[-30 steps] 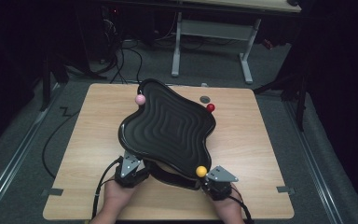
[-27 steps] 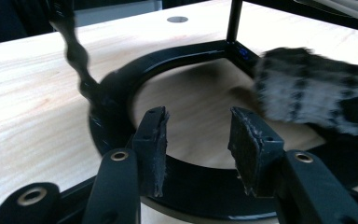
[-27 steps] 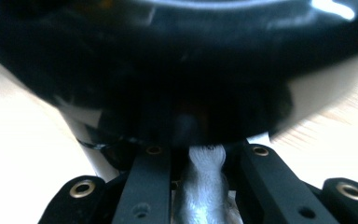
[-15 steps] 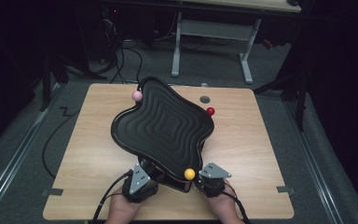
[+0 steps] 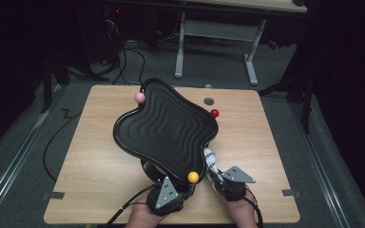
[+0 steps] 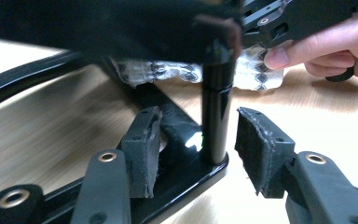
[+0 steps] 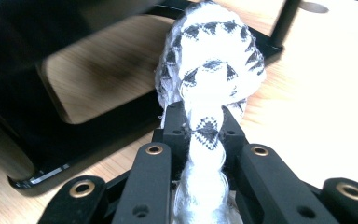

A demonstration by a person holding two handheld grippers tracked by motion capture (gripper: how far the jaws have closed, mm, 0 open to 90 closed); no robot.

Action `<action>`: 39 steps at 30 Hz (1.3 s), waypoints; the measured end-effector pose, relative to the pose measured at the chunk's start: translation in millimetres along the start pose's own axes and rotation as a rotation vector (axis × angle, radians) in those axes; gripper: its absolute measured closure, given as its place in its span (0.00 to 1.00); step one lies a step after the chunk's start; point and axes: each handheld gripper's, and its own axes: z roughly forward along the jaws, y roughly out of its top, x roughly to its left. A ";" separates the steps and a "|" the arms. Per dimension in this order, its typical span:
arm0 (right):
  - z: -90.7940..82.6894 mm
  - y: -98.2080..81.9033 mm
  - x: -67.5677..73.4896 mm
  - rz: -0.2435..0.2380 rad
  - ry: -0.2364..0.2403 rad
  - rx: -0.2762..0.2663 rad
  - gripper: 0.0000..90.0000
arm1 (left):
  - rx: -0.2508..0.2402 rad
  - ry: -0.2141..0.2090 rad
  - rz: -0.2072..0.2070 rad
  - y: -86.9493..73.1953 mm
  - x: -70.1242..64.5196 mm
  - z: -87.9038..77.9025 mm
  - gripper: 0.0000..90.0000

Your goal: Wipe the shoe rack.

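wooden table (image 5: pixel 90 142) bare at left; left gripper (image 6: pixel 196 154) just opening around the tray's post (image 6: pixel 216 112), right gripper (image 7: pixel 205 140) clenching white cloth (image 7: pixel 209 70).

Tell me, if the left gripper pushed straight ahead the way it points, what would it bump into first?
Most likely the black post of the stand: it stands right between the open pads of the left gripper, which have just been opening. Depth is hard to judge.

A white cloth (image 5: pixel 211 160) with small black shapes is bunched up tight. It sits under the edge of the wavy black tray (image 5: pixel 166 126).
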 end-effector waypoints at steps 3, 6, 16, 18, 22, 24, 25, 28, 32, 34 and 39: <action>-4.5 -3.7 -3.9 0.010 -0.017 0.004 0.88 | -0.015 -0.007 -0.009 3.0 -1.8 3.7 0.56; -7.9 -7.1 -6.6 0.017 -0.030 0.010 0.88 | -0.024 -0.016 -0.027 4.7 -2.6 7.7 0.57; -13.3 -12.9 -9.9 0.025 -0.049 0.018 0.88 | -0.024 -0.014 -0.034 5.4 -5.7 20.5 0.70; -12.9 -12.9 -9.6 0.027 -0.048 0.018 0.88 | -0.030 -0.008 -0.029 5.5 -6.0 20.1 0.80; -11.3 -12.0 -7.9 0.020 -0.045 0.018 0.88 | -0.028 -0.009 -0.032 5.5 -6.3 19.1 0.82; -10.6 -10.8 -6.9 0.007 -0.044 0.015 0.88 | -0.025 -0.012 -0.030 5.0 -6.1 17.5 0.82; -10.0 -9.8 -6.0 0.002 -0.043 0.010 0.88 | -0.026 -0.012 -0.028 4.4 -6.1 16.4 0.82; -5.8 -4.7 -2.1 -0.019 -0.034 0.002 0.88 | -0.025 -0.010 -0.022 2.1 -7.0 11.5 0.82; 6.0 4.7 6.6 -0.065 -0.006 -0.008 0.88 | -0.020 -0.006 -0.013 -1.7 -8.3 3.0 0.81; 14.5 10.2 12.2 -0.093 0.017 -0.012 0.88 | -0.019 -0.001 -0.006 -4.6 -9.0 -3.5 0.81; 38.1 22.8 24.9 -0.139 0.056 -0.013 0.88 | -0.011 0.026 0.010 -10.9 -9.9 -18.1 0.81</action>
